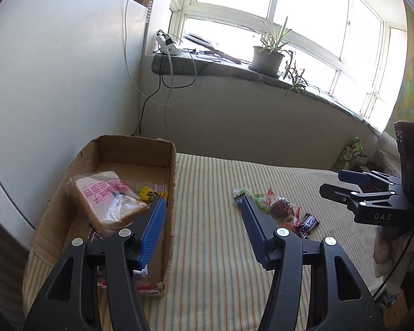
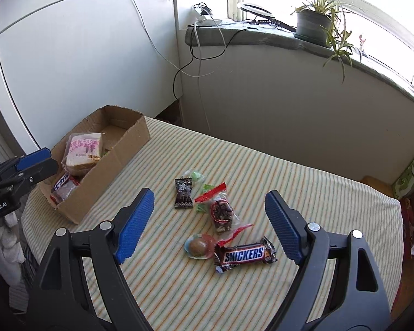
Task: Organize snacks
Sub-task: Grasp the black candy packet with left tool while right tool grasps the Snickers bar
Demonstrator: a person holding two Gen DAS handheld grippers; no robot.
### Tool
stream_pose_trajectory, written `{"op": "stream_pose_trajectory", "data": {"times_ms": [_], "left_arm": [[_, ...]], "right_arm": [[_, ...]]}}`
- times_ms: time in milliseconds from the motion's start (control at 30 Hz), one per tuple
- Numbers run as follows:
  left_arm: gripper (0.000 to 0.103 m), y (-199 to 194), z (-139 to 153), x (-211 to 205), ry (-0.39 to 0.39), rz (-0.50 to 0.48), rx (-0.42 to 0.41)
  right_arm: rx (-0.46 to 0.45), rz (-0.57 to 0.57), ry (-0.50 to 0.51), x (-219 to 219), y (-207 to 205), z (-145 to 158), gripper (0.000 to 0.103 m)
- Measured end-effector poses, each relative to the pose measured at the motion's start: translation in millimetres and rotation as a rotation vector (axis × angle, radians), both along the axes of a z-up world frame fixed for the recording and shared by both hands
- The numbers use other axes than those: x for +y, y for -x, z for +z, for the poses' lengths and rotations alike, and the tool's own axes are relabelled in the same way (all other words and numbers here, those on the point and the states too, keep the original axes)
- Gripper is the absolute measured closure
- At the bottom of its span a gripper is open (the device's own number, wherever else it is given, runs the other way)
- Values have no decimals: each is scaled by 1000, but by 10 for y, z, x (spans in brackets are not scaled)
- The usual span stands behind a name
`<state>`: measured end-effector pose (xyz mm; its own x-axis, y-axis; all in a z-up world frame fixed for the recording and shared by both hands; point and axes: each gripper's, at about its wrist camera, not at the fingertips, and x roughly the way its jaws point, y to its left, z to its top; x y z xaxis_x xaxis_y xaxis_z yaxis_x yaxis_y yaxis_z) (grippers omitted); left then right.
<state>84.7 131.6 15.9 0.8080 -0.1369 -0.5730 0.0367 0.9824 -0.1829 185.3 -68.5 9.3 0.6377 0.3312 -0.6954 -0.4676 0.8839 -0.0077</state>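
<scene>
Tabletop [image 2: 303,165] covered with a striped cloth. A cardboard box [image 2: 129,138] sits on its left part, near the far edge. Loose on the cloth, well right of the box: a black sachet [image 2: 183,193], green candies [image 2: 196,176], a clear nut-bar packet [image 2: 222,215], a round jelly cup [image 2: 200,247] and a Snickers bar [image 2: 244,253], clustered close together.

Probably open striped cloth [image 2: 179,289] before Snickers [image 2: 244,253].

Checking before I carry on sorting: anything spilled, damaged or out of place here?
Nothing spilled. The cardboard box has ragged, torn edges at its near end. The Snickers bar and other small snacks lie loose on the striped cloth, not yet boxed.
</scene>
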Motion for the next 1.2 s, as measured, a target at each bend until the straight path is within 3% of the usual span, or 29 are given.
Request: {"op": "stream_pose_trajectory", "data": {"times_ms": [133,267,400,567,767,900,1067,1200], "left_arm": [[56,-170,-122,-266,38,-74,39],[69,-385,-290,-510,63,-127,86],[69,-642,-516,-690,62,-145,159],[69,-963,-781,-792,95,-157,254],[69,-1189,-906,-869,57,-125,269],[68,-1345,-1002,-943,17,-134,298],[69,-1310,-1024,-1047,-68,-134,271],[80,-1252,-1030,-1043,-90,-132,260]], "right_arm": [[38,-26,35,-259,30,-251,18],[127,-65,16,-470,-69,-490,26],[223,-67,-7,-523,-111,-712,30],[330,-75,-53,-538,-199,-943,51],[337,-130,-78,-552,-410,-1030,51],[311,-150,-32,-507,-521,-1022,49],[311,-133,-12,-492,-540,-1024,41],[315,-160,-42,-648,-551,-926,41]]}}
